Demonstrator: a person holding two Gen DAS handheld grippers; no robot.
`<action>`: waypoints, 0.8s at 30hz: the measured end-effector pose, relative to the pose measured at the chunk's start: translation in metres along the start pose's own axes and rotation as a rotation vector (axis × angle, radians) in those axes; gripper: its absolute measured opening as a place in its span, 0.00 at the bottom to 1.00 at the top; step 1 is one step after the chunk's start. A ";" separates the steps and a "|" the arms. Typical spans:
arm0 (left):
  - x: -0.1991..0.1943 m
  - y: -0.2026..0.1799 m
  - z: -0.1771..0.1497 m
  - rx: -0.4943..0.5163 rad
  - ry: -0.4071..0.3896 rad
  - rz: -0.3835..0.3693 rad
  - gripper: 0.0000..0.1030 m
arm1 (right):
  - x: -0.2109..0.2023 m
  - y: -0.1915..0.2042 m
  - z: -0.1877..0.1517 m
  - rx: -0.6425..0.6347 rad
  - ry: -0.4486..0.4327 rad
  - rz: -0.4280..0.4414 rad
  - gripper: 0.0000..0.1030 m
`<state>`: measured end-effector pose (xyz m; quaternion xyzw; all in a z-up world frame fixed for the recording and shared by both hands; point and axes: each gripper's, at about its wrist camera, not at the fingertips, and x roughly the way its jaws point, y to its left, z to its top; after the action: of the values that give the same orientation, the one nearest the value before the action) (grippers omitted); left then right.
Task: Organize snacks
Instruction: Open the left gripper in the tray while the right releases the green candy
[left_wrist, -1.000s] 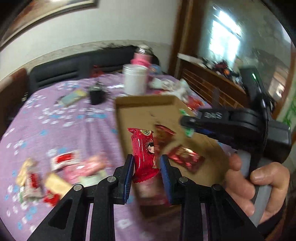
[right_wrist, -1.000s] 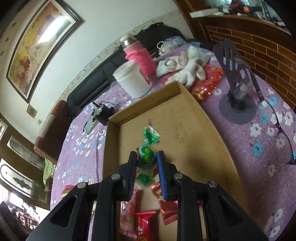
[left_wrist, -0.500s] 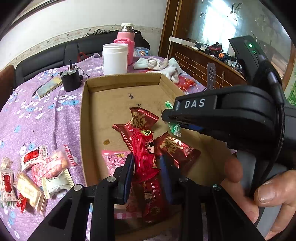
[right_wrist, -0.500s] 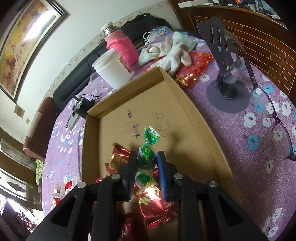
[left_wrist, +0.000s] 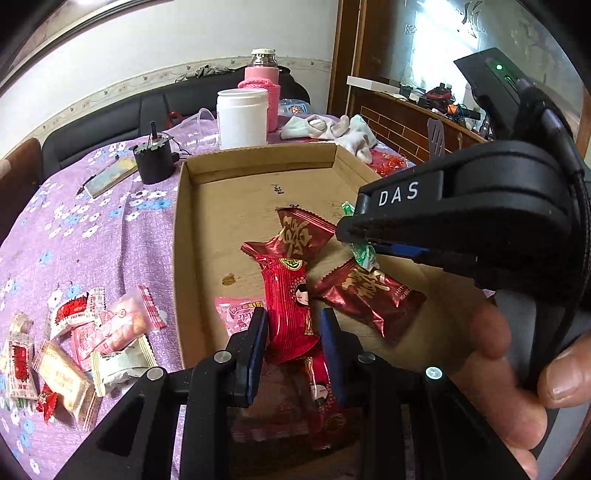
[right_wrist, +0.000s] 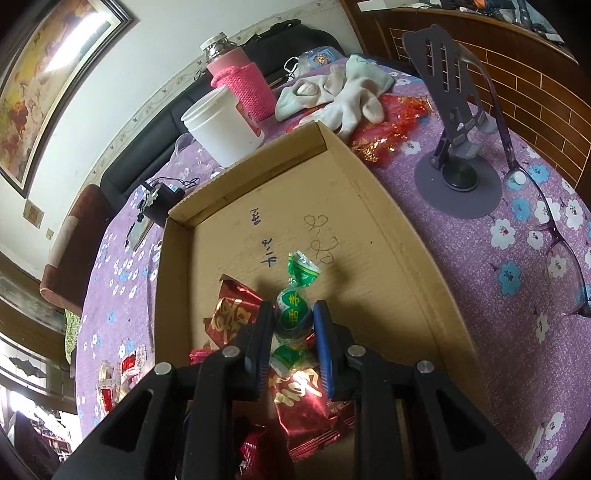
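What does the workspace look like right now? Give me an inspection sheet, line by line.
Surface: table under a purple flowered cloth.
Job's things: shallow cardboard tray holding red and pink snack packets; loose snack pile on the cloth left of the tray.
Clutter: white jar, pink-sleeved bottle, white gloves, phone stand, eyeglasses, small black device.
Grippers: left gripper shut on a red packet; right gripper shut on a green candy, both over the tray.
Cables: thin wire beside the black device.
Surroundings: black sofa, framed painting, brick-faced counter.
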<state>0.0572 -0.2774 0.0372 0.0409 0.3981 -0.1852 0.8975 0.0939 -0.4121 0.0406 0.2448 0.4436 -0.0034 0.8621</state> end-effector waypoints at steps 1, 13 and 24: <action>0.000 0.000 0.000 0.001 -0.003 0.001 0.29 | 0.000 0.000 0.000 -0.002 0.001 -0.001 0.21; -0.002 -0.005 -0.003 0.021 -0.018 0.025 0.29 | 0.001 0.001 0.000 -0.007 -0.001 -0.008 0.21; -0.004 -0.004 -0.001 0.017 -0.025 0.031 0.35 | -0.006 0.001 -0.001 -0.011 -0.028 -0.004 0.21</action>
<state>0.0521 -0.2795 0.0398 0.0526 0.3846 -0.1751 0.9048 0.0901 -0.4124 0.0453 0.2389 0.4321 -0.0063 0.8696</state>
